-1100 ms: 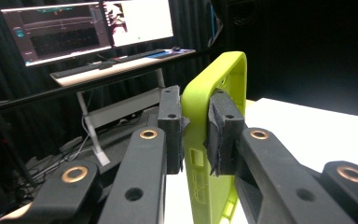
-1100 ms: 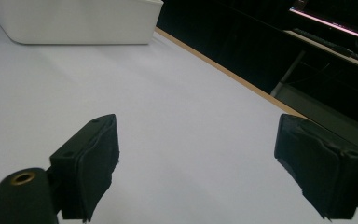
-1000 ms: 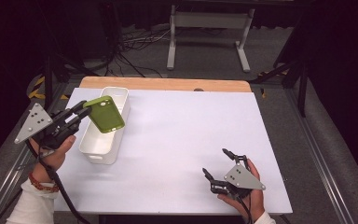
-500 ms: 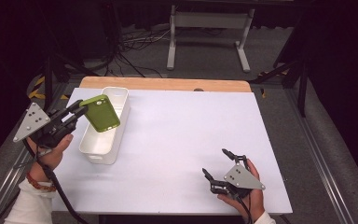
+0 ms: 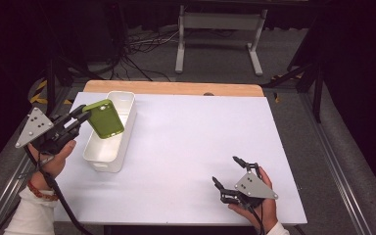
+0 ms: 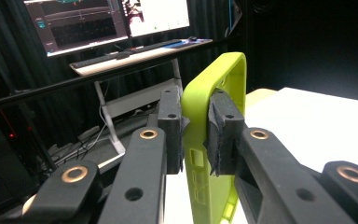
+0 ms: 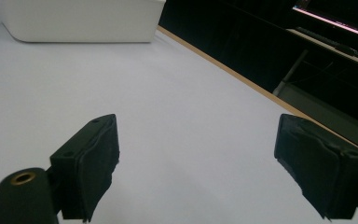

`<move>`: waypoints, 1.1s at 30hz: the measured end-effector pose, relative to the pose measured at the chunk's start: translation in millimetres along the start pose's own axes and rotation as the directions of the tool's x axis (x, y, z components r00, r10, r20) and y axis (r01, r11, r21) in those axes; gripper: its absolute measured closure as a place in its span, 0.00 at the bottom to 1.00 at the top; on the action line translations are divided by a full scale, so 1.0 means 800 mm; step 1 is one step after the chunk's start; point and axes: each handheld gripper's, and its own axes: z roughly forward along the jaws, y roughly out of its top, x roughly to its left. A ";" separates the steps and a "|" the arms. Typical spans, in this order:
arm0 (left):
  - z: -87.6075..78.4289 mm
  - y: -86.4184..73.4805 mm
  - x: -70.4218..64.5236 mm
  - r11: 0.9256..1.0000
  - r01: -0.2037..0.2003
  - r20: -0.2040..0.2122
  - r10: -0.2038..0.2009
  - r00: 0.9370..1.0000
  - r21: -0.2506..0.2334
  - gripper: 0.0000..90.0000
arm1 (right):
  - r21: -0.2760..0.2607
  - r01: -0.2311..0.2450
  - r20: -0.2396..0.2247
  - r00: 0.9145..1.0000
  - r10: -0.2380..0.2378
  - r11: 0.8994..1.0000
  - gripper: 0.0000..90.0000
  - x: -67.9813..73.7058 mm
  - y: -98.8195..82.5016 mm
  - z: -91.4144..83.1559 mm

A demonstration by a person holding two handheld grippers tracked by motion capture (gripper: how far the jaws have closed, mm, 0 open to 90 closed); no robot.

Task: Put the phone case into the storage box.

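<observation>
left fingers [image 6: 200, 126] clamp case [image 5: 105, 117] edge, held above bin [image 5: 111, 128] | right fingers [image 7: 205, 168] spread, empty, low over counter [image 5: 186, 147] | case likely light, flexible; pinch its rim

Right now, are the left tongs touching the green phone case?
Touching. The left gripper view shows both pads of the left tongs pressed against the green phone case's wall, one on each side.

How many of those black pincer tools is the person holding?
2. The left tool is up at the table's left edge, clamped on a green phone case over the white bin. The right tool rests open near the front right.
</observation>
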 end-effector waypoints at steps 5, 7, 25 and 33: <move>0.003 -0.004 0.001 1.000 -0.011 -0.010 0.011 1.000 0.022 0.86 | 0.003 0.006 -0.003 1.000 -0.006 1.000 0.16 0.001 0.000 0.001; 0.005 -0.007 0.002 1.000 -0.009 -0.012 0.010 1.000 0.030 0.86 | 0.004 0.005 -0.004 1.000 -0.005 1.000 0.16 0.001 -0.001 0.001; 0.021 -0.018 0.004 0.997 -0.020 -0.014 0.022 1.000 0.074 0.86 | 0.015 0.006 -0.017 1.000 -0.005 1.000 0.17 0.003 -0.002 0.004; 0.032 -0.027 0.010 0.996 -0.007 -0.013 0.008 1.000 0.092 0.86 | 0.024 0.008 -0.026 1.000 -0.007 1.000 0.17 0.005 -0.003 0.007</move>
